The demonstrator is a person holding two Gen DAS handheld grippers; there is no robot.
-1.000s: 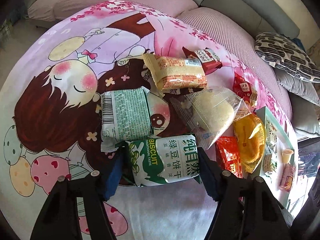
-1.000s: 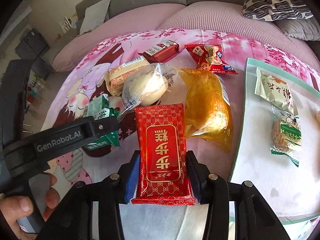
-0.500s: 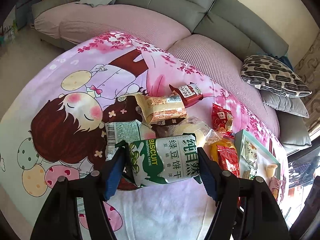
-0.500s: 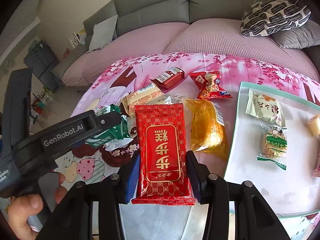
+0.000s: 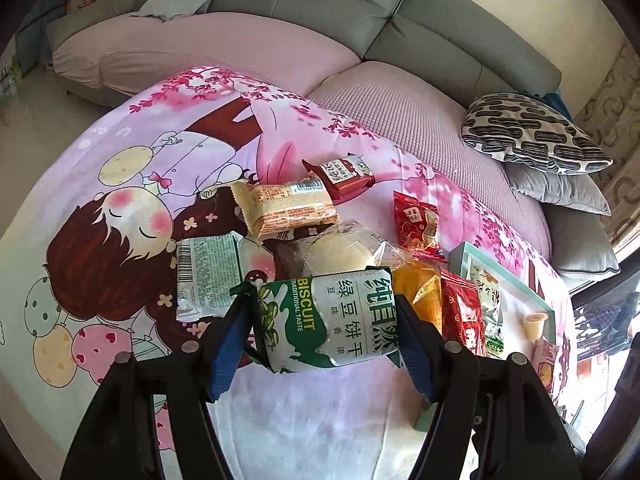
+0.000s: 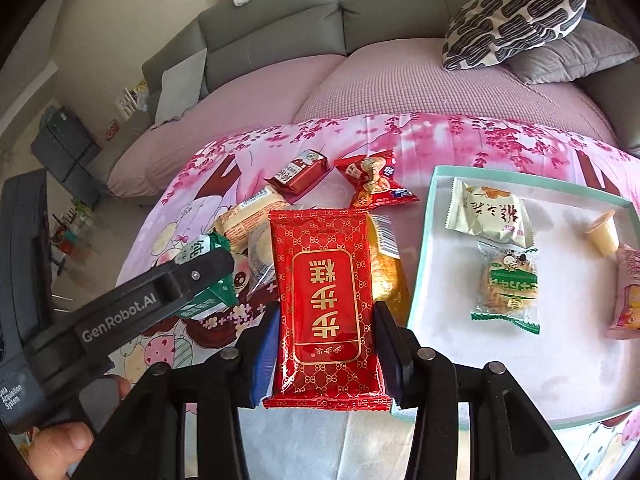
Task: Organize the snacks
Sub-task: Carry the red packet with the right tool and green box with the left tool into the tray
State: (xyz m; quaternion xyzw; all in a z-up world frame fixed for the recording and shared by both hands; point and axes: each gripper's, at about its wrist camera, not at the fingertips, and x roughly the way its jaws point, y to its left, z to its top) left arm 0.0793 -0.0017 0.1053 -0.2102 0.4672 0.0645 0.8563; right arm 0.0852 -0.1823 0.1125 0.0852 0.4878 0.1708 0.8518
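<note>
- Left claw point(image 5: 322, 330) clamped on green biscuit packet point(image 5: 332, 320), held above the cartoon-print cloth point(image 5: 192, 128).
- Right claw point(image 6: 324, 344) clamped on red cake packet point(image 6: 324, 300), beside the tray point(image 6: 424, 240).

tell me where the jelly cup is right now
In the right wrist view the jelly cup lies in the tray near its far right corner, right of the white packet and beside a pink packet.

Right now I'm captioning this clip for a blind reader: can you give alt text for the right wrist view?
The right gripper clamps a red snack packet with gold lettering, held above a pink cartoon-print cloth. To its right a pale tray holds several wrapped snacks; to its left, more packets lie loose and the left gripper holds a green biscuit pack.
</note>
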